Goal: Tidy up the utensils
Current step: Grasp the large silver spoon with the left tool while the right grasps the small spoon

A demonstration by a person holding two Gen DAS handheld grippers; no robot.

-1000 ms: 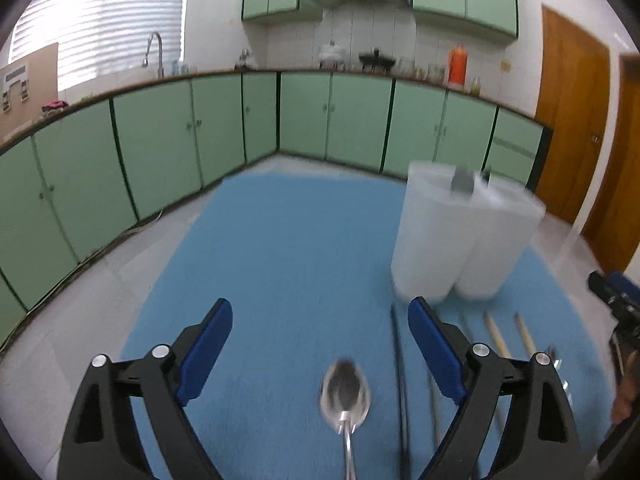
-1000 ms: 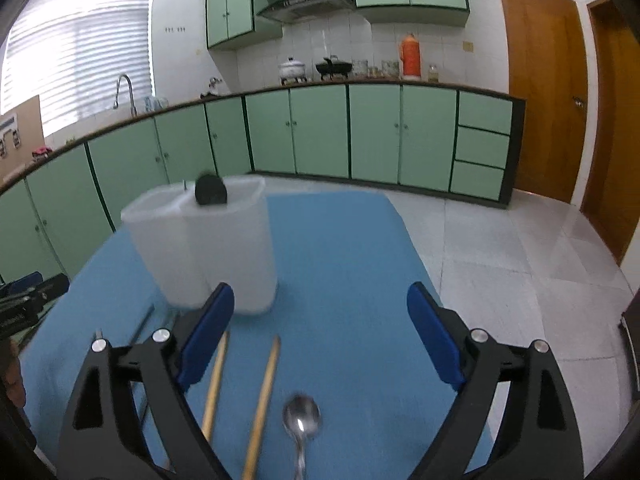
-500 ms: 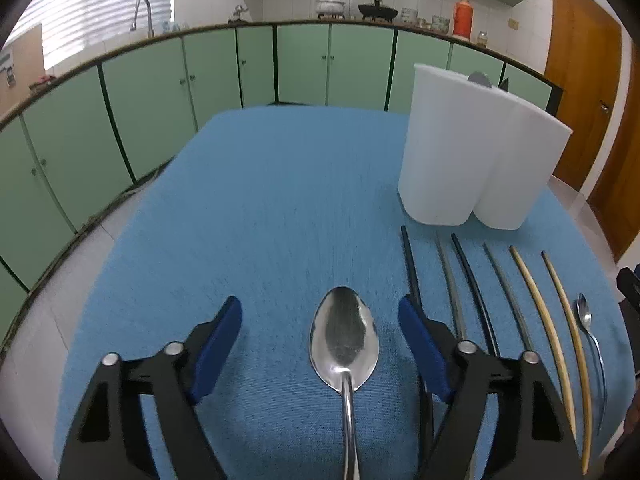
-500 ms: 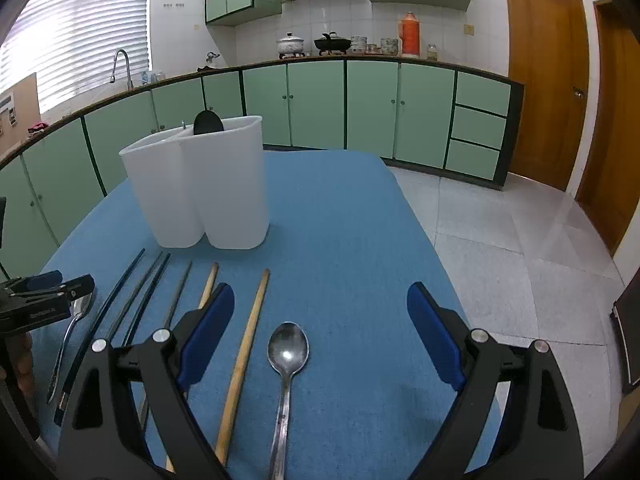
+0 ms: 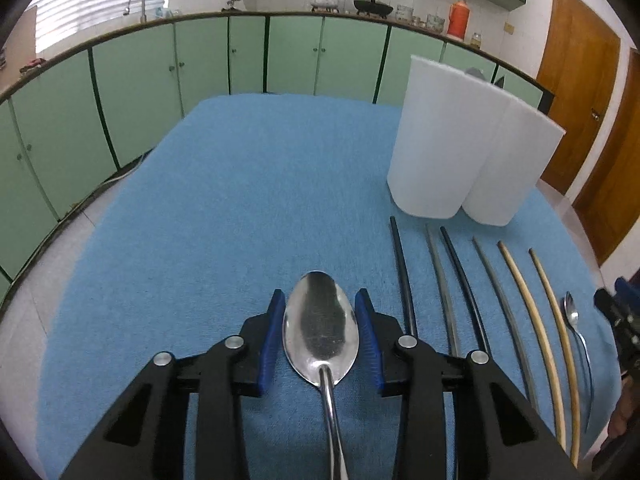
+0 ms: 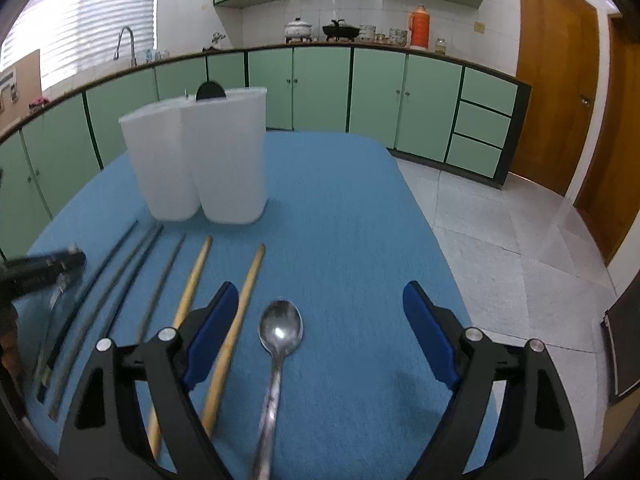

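Utensils [image 6: 191,280] on blue tablecloth [image 6: 344,208] — green-cabineted [image 6: 320,88] kitchen.

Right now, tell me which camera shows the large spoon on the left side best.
The left wrist view: the large spoon fills the centre, its bowl between the left gripper pads. The right wrist view shows only a blurred sliver of it at the left edge.
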